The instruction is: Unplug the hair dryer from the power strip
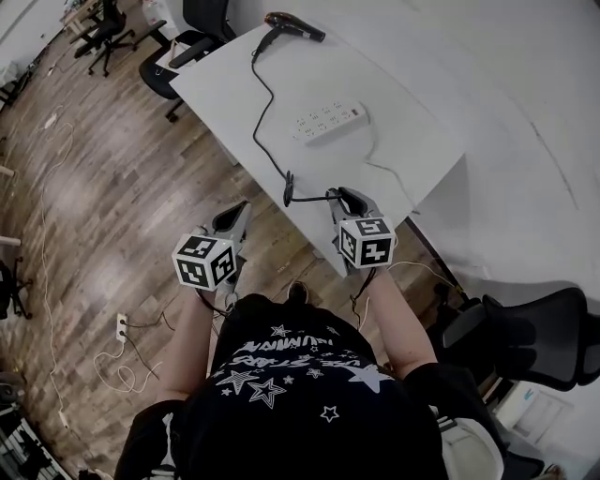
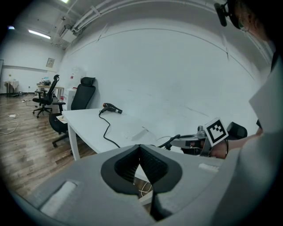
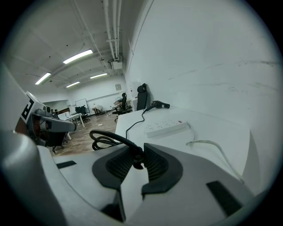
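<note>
The right gripper [image 3: 138,152] has its jaws closed on the end of the black cord [image 1: 263,112], held at the near edge of the tabletop [image 1: 412,141] with a loop of slack beside it. That cord runs across to the hair dryer [image 1: 292,25] at the far corner. The power strip [image 1: 326,122] lies mid-table, apart from the cord, its white lead [image 3: 214,146] trailing toward the wall. The left gripper [image 2: 139,150] is closed on nothing, out over the wooden floor [image 1: 103,187]. An office chair [image 2: 84,93] stands behind the table.
</note>
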Motion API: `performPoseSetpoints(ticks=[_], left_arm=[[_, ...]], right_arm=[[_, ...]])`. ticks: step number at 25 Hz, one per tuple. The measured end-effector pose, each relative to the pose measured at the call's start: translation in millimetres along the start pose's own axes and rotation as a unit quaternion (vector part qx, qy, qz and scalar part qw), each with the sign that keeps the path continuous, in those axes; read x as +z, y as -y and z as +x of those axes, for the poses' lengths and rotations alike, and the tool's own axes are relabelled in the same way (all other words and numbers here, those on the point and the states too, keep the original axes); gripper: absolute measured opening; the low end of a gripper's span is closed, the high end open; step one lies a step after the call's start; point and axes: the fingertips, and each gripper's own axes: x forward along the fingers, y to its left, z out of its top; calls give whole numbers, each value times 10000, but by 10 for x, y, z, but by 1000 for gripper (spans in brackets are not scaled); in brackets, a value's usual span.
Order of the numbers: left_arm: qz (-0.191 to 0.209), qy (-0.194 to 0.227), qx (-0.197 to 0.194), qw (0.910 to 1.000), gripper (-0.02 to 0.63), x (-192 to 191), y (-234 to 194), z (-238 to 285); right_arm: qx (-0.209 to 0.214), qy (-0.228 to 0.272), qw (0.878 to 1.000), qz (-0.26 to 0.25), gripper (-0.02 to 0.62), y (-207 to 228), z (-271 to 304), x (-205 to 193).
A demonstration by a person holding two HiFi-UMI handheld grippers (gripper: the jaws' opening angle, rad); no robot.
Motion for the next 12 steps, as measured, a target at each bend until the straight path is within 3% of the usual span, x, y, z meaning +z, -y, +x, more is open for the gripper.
performPoseSetpoints(ticks=[12], left_arm=[[-94,321,-83,9994,8,-25,33,-405]], right_arm=[[-156,-182,9995,-187,75,-314,-99,-169]])
